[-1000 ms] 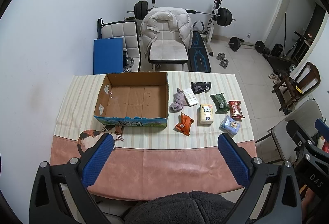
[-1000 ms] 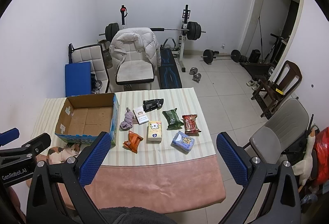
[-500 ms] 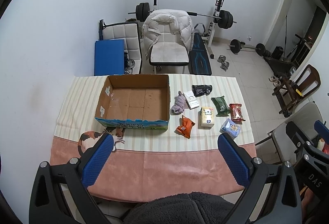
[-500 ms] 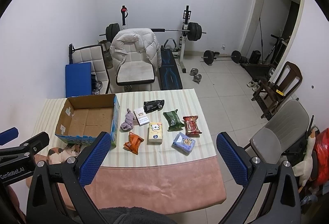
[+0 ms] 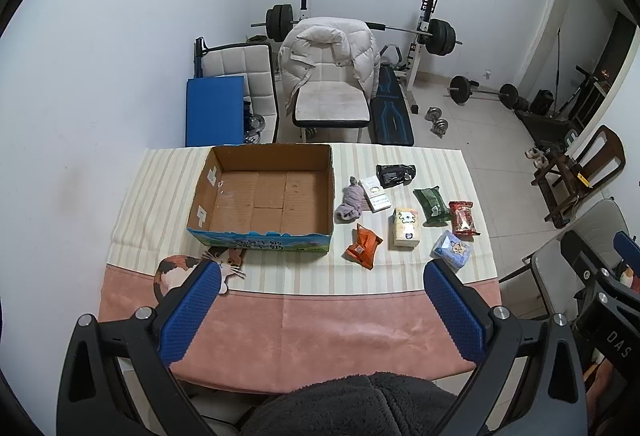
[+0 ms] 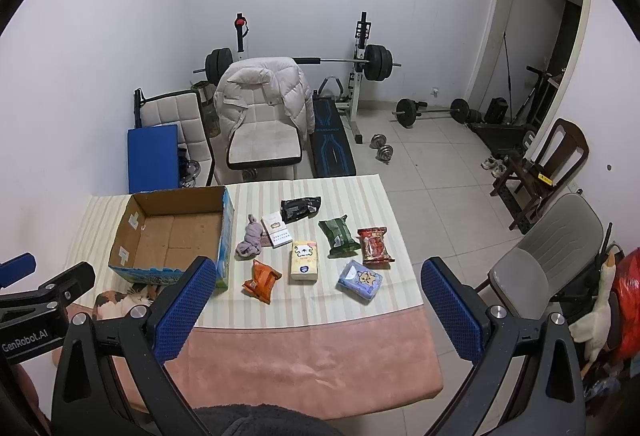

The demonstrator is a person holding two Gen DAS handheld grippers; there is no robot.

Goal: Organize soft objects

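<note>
An empty cardboard box point(image 5: 264, 196) point(image 6: 172, 232) stands on the left of the striped tablecloth. Right of it lie a grey sock point(image 5: 351, 199) point(image 6: 250, 240), an orange packet point(image 5: 363, 245) point(image 6: 261, 279), a cream tissue pack point(image 5: 406, 227) point(image 6: 304, 260), a green pack point(image 5: 431, 205) point(image 6: 338, 236), a red snack bag point(image 5: 462, 222) point(image 6: 374, 245), a blue tissue pack point(image 5: 452, 249) point(image 6: 360, 280), a white carton point(image 5: 375, 193) point(image 6: 276, 229) and a black pouch point(image 5: 394, 174) point(image 6: 300, 208). My left gripper point(image 5: 320, 284) and right gripper point(image 6: 312, 280) hang open high above the table's near edge, holding nothing.
A chair with a white puffer jacket point(image 5: 330, 52) stands behind the table, with a weight bench, barbells and dumbbells point(image 5: 438, 120) beyond. A grey chair point(image 6: 548, 256) and a wooden chair point(image 6: 560, 156) are to the right. A dark fleece garment point(image 5: 360, 408) fills the near edge.
Both views have drifted back and up slightly, so the table and objects sit a little lower and smaller. Nothing on the table has moved; both grippers stay open.
</note>
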